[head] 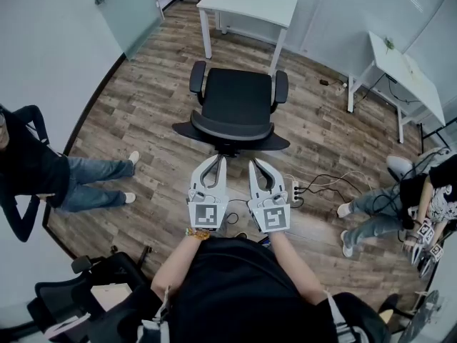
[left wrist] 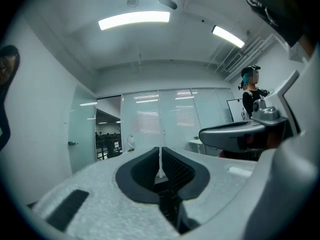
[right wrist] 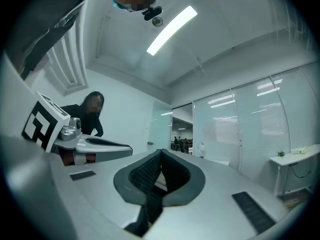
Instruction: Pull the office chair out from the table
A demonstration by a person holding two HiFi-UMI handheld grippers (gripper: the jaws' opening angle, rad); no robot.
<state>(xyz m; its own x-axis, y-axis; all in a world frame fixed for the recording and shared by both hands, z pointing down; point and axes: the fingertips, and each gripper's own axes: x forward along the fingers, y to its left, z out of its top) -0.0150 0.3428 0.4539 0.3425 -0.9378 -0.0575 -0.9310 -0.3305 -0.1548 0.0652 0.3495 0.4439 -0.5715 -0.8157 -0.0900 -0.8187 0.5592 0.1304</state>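
— So where does the office chair (head: 237, 109) stand?
— On the wood-plank floor (head: 143, 113), in the middle of the room, with its seat turned toward the white table (head: 250, 4) at the far wall. Bare floor shows between chair and table, so they do not touch. Its curved backrest faces the person holding the tongs.
— And the tongs?
— Both are held level, side by side, just behind that backrest. The left gripper (head: 218, 161) has its jaws pressed together with nothing between them, and the right gripper (head: 255, 164) is the same. Neither has hold of the chair.
— What else is on the floor?
— A power strip (head: 293, 189) with dark cables lies just right of the right gripper. A second white table (head: 405, 66) stands along the right wall. One person (head: 43, 170) is at the left edge, a seated person (head: 389, 206) is at the right, and another black chair (head: 78, 299) is at the lower left.
— The walls?
— Pale, with a frosted glass door (head: 125, 6) at the upper left. The gripper views show a glass partition (left wrist: 160, 121) and long ceiling lights (left wrist: 134, 20).
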